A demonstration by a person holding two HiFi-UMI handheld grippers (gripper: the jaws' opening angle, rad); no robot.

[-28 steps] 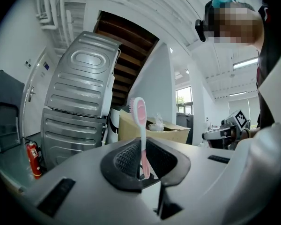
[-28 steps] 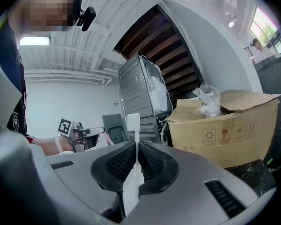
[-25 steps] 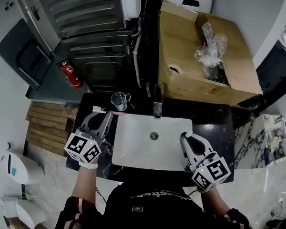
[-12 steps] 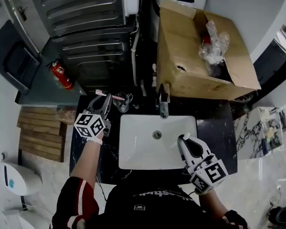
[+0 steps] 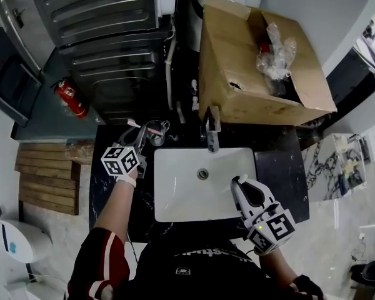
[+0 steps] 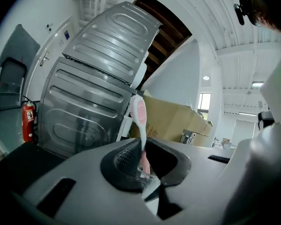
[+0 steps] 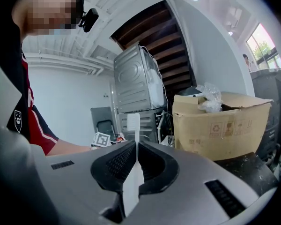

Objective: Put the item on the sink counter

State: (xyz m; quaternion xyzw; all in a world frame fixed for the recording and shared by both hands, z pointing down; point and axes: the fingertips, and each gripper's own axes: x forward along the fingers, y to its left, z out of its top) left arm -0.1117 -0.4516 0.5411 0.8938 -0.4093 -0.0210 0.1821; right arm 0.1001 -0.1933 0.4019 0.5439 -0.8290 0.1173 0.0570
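Note:
A pink toothbrush [image 6: 140,118] stands up between the jaws of my left gripper [image 6: 143,159], which is shut on it. In the head view this left gripper [image 5: 139,139] is at the back left of the black sink counter [image 5: 281,174], with the pink toothbrush [image 5: 144,127] lying across the rim of a clear glass cup [image 5: 158,134]. My right gripper [image 7: 136,165] is shut on a white toothbrush [image 7: 133,125]. From the head view the right gripper [image 5: 240,183] hovers over the right side of the white sink basin [image 5: 175,192].
A faucet [image 5: 212,130] stands behind the basin. A big open cardboard box [image 5: 237,74] with plastic wrap sits behind the counter, next to a grey metal appliance [image 5: 112,42]. A red fire extinguisher [image 5: 69,97] stands on the floor at the left.
My left gripper has carried the pink toothbrush from the counter's front left toward the back, up to the glass cup. The right gripper has barely shifted.

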